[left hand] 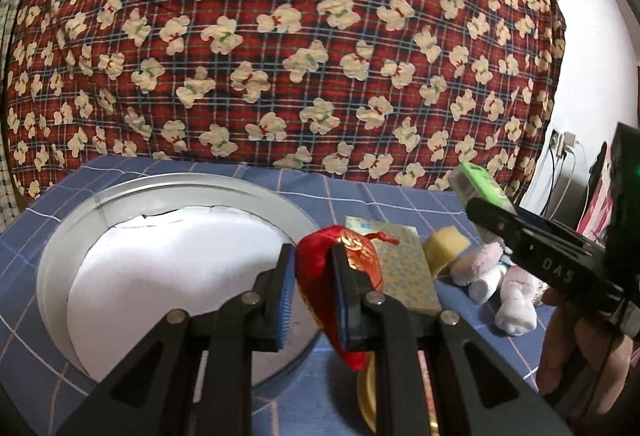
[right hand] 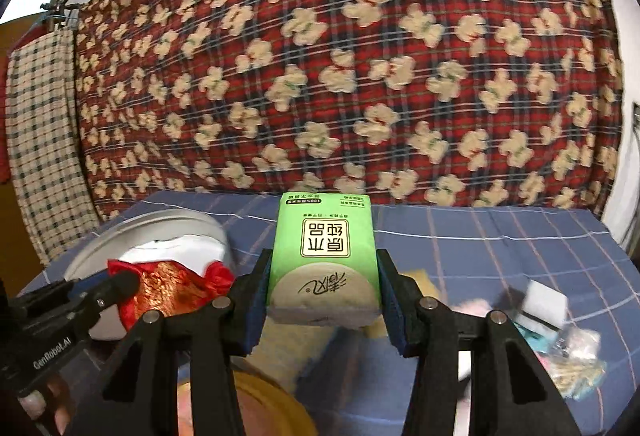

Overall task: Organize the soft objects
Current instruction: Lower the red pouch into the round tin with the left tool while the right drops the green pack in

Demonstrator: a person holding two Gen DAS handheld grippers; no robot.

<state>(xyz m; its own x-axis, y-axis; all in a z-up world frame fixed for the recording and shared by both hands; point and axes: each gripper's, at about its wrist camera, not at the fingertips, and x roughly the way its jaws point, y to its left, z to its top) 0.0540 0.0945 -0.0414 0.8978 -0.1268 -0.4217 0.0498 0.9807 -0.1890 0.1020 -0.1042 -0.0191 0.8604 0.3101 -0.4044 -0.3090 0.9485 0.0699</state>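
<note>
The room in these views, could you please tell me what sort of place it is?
Probably a bedroom at home: a checked blue sheet as the work surface, a bear-print quilt heaped behind it, and a wall socket with cables.

Right tongs (right hand: pixel 323 310) are clamped on a green tissue pack (right hand: pixel 324 260). Left tongs hold a red pouch (right hand: pixel 172 292) by the metal tin (right hand: pixel 160 232).

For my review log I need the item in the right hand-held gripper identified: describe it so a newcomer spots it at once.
Start at the blue checked bedsheet below the red plaid quilt. Right of the round metal tin, the right hand-held gripper clamps a soft tissue pack. Unlike the red pouch beside it, it is bright green with a printed label.
</note>
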